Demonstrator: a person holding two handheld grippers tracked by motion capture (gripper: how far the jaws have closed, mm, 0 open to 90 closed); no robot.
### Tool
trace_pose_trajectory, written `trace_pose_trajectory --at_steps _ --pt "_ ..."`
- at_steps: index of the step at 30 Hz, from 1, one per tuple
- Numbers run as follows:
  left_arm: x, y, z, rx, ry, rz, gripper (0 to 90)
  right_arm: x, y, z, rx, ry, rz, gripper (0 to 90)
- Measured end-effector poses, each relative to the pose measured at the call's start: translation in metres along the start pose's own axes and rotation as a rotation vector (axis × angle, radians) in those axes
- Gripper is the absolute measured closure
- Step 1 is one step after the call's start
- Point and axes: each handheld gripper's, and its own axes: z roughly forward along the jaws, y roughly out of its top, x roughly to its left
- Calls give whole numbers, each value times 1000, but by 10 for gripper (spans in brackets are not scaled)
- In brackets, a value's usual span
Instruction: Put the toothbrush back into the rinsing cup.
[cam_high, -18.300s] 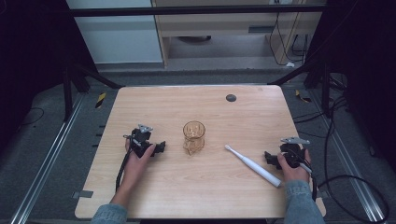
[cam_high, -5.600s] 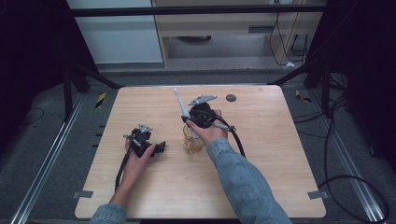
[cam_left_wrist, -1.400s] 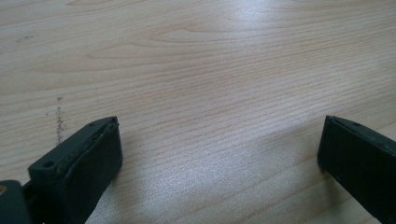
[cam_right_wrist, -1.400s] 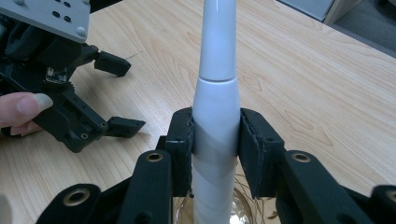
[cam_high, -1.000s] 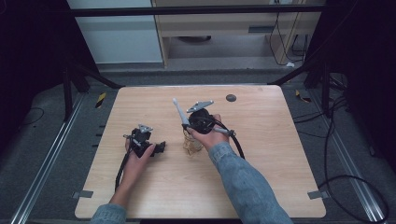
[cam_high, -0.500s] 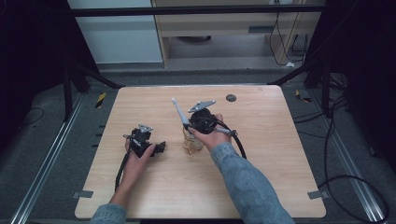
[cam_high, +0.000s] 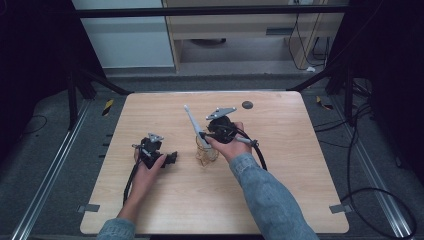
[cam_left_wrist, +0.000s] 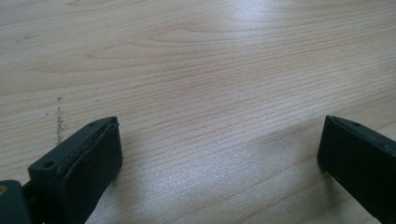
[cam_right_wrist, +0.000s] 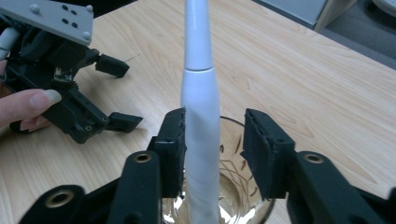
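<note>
The white toothbrush (cam_right_wrist: 200, 116) stands in the clear cut-glass cup (cam_right_wrist: 233, 196), its lower end down inside and its long neck leaning up and out over the rim. In the high view the cup (cam_high: 206, 152) sits near the middle of the wooden table (cam_high: 300, 165), with the toothbrush (cam_high: 192, 122) slanting up and away from it. The right gripper (cam_right_wrist: 212, 144) hovers right over the cup; its 2 jaws have just been opening, one pad touching the handle, the other clear of it with a gap showing. The left gripper (cam_high: 172, 157) rests on the table well to the left of the cup, its jaws spread wide over bare wood, holding nothing.
</note>
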Motion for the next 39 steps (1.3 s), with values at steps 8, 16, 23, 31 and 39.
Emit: trace_pose_trajectory --at_steps 8,16,23,31,39 --pt "0 0 0 0 0 0 0 -6 1 -7 -16 -28 40 421" --pt "0 0 0 0 0 0 0 -11 2 -11 -41 -59 73 236" --pt "0 0 0 0 0 0 0 -13 5 -16 -54 -122 70 97" --pt "0 0 0 0 0 0 0 -20 2 -24 -74 -151 76 85" --pt "0 0 0 0 0 0 0 -29 -5 -36 -69 -189 60 108"
